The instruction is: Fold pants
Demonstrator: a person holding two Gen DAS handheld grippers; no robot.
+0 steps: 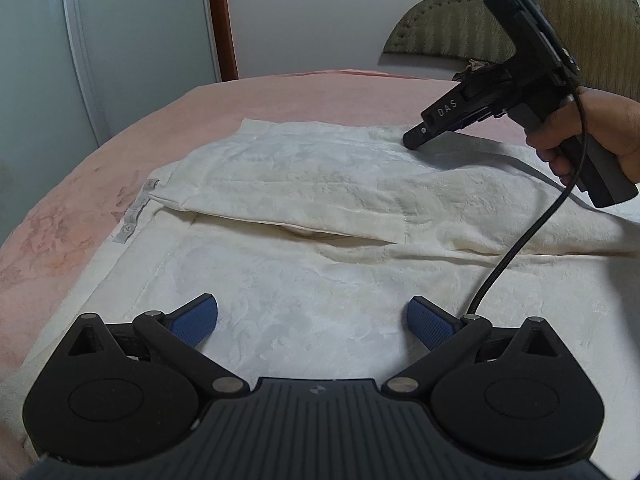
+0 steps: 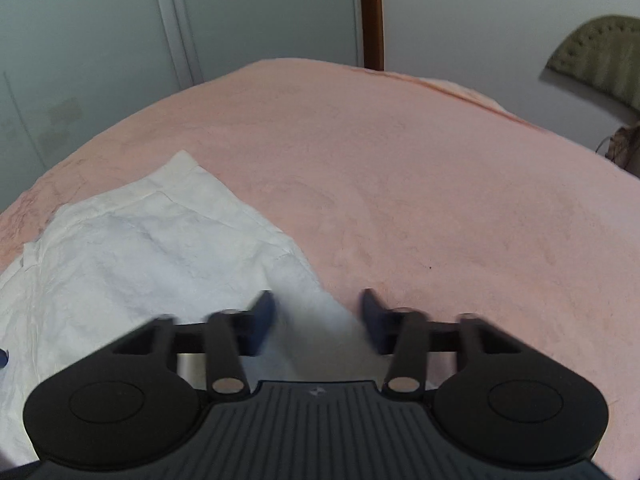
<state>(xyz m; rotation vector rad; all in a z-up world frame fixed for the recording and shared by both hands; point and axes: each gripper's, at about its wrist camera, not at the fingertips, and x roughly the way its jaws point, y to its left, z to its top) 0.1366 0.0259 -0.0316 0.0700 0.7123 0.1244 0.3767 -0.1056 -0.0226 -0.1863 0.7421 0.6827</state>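
Tongs, left (image 1: 312, 306): I am holding these wide apart, gripping nothing, and hovering them over the near part of the pants (image 1: 320, 184), with bare cloth showing between the blue pads (image 1: 196, 322).

Tongs, right (image 2: 318, 308): I am reading these as partly parted. Their own view is blurred, but a gap is showing between the jaws and a tapering edge of the pants (image 2: 140, 248) is lying in that gap, not visibly pinched. From the left wrist view, the right tongs (image 1: 414, 140) are sitting ahead and to the right, tips down at the far edge of the cloth, with a hand (image 1: 592, 132) on the grip and a cable (image 1: 520, 240) trailing toward me.

Pants: I am seeing them lying flat on the pink bedcover (image 2: 440, 200), one layer already lapped over another. Their long axis is running side to side across the left tongs and passing out of view to the right. A label (image 1: 136, 212) is marking the left end.

Deciding relation: I am judging the far edge to belong to the right tongs, which are already on it, and the near edge to the left tongs.
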